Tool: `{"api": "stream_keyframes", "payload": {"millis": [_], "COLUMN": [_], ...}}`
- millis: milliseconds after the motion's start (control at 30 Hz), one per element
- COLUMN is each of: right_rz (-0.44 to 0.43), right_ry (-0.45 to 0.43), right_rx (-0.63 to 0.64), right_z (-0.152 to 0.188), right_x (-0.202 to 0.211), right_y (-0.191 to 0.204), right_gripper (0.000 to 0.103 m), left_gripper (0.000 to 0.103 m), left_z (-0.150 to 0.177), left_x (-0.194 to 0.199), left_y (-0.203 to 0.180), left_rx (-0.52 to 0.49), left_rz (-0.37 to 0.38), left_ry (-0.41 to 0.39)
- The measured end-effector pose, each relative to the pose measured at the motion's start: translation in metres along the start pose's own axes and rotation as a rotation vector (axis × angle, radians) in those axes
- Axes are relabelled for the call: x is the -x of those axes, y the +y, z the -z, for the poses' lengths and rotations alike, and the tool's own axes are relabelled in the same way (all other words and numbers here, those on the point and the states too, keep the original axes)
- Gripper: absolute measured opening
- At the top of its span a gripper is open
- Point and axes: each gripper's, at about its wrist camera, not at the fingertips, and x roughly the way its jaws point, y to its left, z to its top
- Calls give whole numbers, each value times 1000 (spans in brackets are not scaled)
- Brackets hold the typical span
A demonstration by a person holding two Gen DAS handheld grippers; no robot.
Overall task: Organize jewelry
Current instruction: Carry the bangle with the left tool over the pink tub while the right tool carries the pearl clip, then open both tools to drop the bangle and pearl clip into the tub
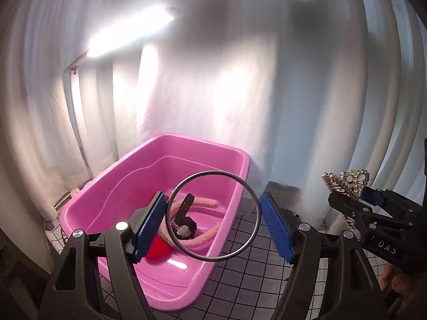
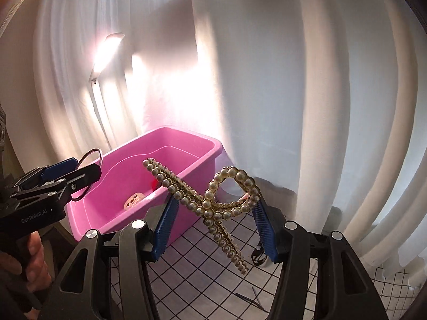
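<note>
- My left gripper (image 1: 212, 216) pinches a thin metal bangle (image 1: 212, 215) across its width between the blue pads (image 1: 276, 229), holding it in the air over the pink tub (image 1: 234, 160).
- My right gripper (image 2: 213, 213) is clamped on a pearl hair claw (image 2: 210, 202), raised beside the tub.
- In the tub lie a fuzzy pink band (image 1: 205, 236), a black strap (image 1: 185, 209) and a red piece (image 1: 157, 249).
- The tub sits on a grid-patterned cloth (image 1: 256, 272), before white curtains (image 1: 293, 93).

Metal bangle (image 1: 212, 216): thin plain ring, upright, centre of the left wrist view, over the bin's near corner.
Pearl hair claw (image 2: 213, 205): gold frame, looped pearl rows, tilted, lower centre of the right wrist view.
Pink plastic bin (image 1: 170, 144): open, holding a fuzzy pink band (image 1: 205, 236), a black strap (image 1: 185, 208) and a red piece (image 1: 158, 249).
</note>
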Motion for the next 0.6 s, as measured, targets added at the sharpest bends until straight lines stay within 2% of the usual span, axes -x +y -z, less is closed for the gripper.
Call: {"api": "stream_keyframes", "payload": {"millis": [300, 467, 600], "right_rz": [-118, -149, -141], "right_ry": [11, 60, 108], "right_rx": [87, 119, 142], "right_z": [-37, -42, -44], "right_x": [-50, -82, -112], "right_y": [68, 94, 109], "right_gripper": [54, 54, 54], "left_gripper": [70, 70, 70], "left_z": [-2, 7, 10], "left_x": [-3, -20, -32], "left_y": [73, 101, 113], "left_rx": [34, 60, 67], "left_rz": [-119, -147, -152], "left_ry": [14, 51, 70]}}
